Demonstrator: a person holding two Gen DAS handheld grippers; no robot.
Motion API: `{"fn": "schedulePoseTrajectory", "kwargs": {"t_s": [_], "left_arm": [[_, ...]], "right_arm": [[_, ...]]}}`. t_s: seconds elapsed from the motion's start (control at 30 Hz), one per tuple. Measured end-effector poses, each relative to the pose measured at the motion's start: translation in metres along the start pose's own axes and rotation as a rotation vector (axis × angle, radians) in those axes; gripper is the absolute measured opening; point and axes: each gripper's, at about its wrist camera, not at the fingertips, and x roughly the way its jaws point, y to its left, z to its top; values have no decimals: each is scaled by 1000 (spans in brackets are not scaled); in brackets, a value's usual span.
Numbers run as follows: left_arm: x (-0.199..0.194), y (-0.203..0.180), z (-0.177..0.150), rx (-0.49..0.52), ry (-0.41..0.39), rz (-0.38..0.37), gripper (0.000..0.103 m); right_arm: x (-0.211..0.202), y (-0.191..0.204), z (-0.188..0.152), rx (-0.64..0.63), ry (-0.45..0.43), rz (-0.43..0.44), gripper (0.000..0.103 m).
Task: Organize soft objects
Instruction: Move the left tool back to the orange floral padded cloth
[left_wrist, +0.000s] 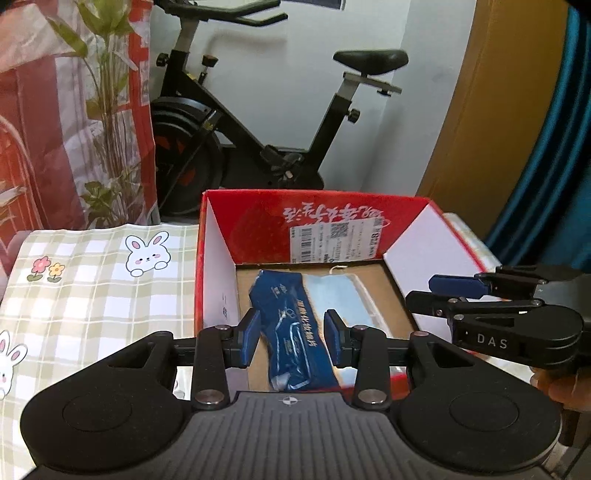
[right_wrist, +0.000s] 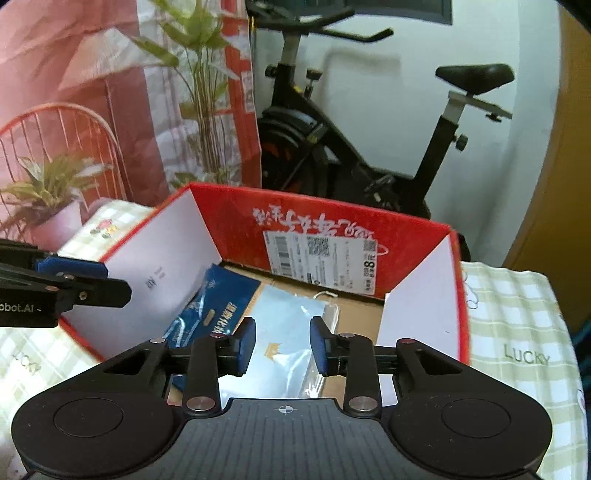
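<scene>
A red cardboard box (left_wrist: 218, 218) with white inner walls stands open on the table. On its floor lie a dark blue packet (left_wrist: 291, 314) and, to its right, a light blue pack of face masks (left_wrist: 343, 295). My left gripper (left_wrist: 291, 339) hovers over the dark blue packet, open, its pads touching nothing. In the right wrist view the right gripper (right_wrist: 283, 343) is open above the clear mask pack (right_wrist: 280, 332), with the dark blue packet (right_wrist: 214, 306) to its left. Each gripper shows in the other's view: the right gripper (left_wrist: 432, 291) over the box's right wall, the left gripper (right_wrist: 107, 278) over its left wall.
A checked tablecloth (left_wrist: 92, 295) with rabbit prints covers the table on both sides of the box (right_wrist: 332, 229). Behind stand a black exercise bike (left_wrist: 258, 122), a red printed hanging with plants (left_wrist: 74, 110) and a wooden door (left_wrist: 498, 110). A hand (left_wrist: 554, 387) holds the right gripper.
</scene>
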Motion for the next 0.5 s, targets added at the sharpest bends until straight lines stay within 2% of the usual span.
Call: {"fn": "schedulePoseTrajectory", "kwargs": {"t_s": [0.23,0.37,0.5], "left_arm": [[-44,-11,-25,-21,-22,-12,39],[-61,-16,-50,-30,-15,-47,39],[-71,-25,-80,-40,2,-72,39]], "right_arm": [[-57,13,-18,24,-95,31,30],[-86,22,-42,20,-131,55,30],[-105,34,-74,-17,-129,53,30]]}}
